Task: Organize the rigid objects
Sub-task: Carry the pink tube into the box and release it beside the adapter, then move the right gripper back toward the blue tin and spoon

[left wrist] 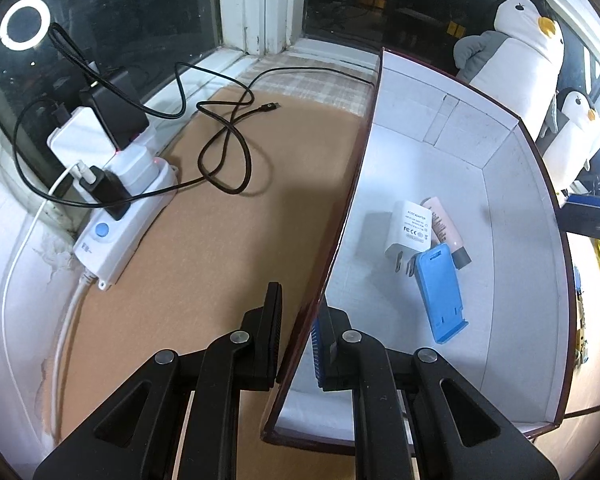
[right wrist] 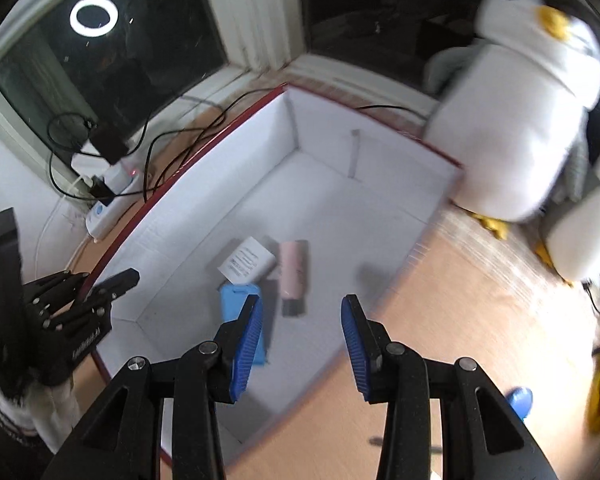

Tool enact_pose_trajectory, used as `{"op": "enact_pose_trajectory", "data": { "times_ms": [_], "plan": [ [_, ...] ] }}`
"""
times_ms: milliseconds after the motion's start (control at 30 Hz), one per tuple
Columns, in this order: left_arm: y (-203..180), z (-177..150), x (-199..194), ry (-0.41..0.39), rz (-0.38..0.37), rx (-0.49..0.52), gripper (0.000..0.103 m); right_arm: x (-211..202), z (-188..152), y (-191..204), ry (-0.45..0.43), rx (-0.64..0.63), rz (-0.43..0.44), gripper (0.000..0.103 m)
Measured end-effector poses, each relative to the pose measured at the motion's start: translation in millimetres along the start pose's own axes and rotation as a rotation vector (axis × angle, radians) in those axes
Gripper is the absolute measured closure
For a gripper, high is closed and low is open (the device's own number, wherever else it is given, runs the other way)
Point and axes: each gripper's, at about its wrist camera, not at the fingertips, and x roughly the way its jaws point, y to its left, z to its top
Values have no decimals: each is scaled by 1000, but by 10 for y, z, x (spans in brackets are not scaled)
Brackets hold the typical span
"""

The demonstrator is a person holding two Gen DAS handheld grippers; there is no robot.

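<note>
While the left gripper (left wrist: 298, 332) clamps the box (left wrist: 516, 184) wall, white adapter (left wrist: 410, 228), pink tube (left wrist: 446, 226), blue stand (left wrist: 440, 292) lie inside at three o'clock; right gripper (right wrist: 302, 320) gapes, empty.

Power strip (left wrist: 112, 216), cable (left wrist: 224, 148), 2 plush penguins (left wrist: 516, 52)

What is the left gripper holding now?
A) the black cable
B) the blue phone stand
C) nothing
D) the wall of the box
D: the left gripper is shut on the box wall, with one finger outside it and one inside, while the blue stand lies loose on the box floor.
</note>
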Motion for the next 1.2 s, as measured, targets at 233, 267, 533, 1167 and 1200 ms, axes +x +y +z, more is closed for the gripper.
{"op": "enact_pose_trajectory", "data": {
  "times_ms": [233, 267, 533, 1167, 1200],
  "plan": [
    [21, -45, -43, 10, 10, -9, 91, -322, -271, -596, -44, 126, -42, 66],
    [21, -46, -47, 12, 11, -9, 91, -344, -316, -673, -45, 143, -50, 65],
    [16, -66, -104, 12, 32, -12, 89, -324, -693, -1456, 5, 275, -150, 61],
    [-18, -76, -220, 9, 80, -25, 87, 271, -986, -2286, 160, 385, -180, 51],
    [-14, -76, -224, 9, 82, -29, 86, 301, -984, -2297, 167, 380, -184, 51]
  ]
}}
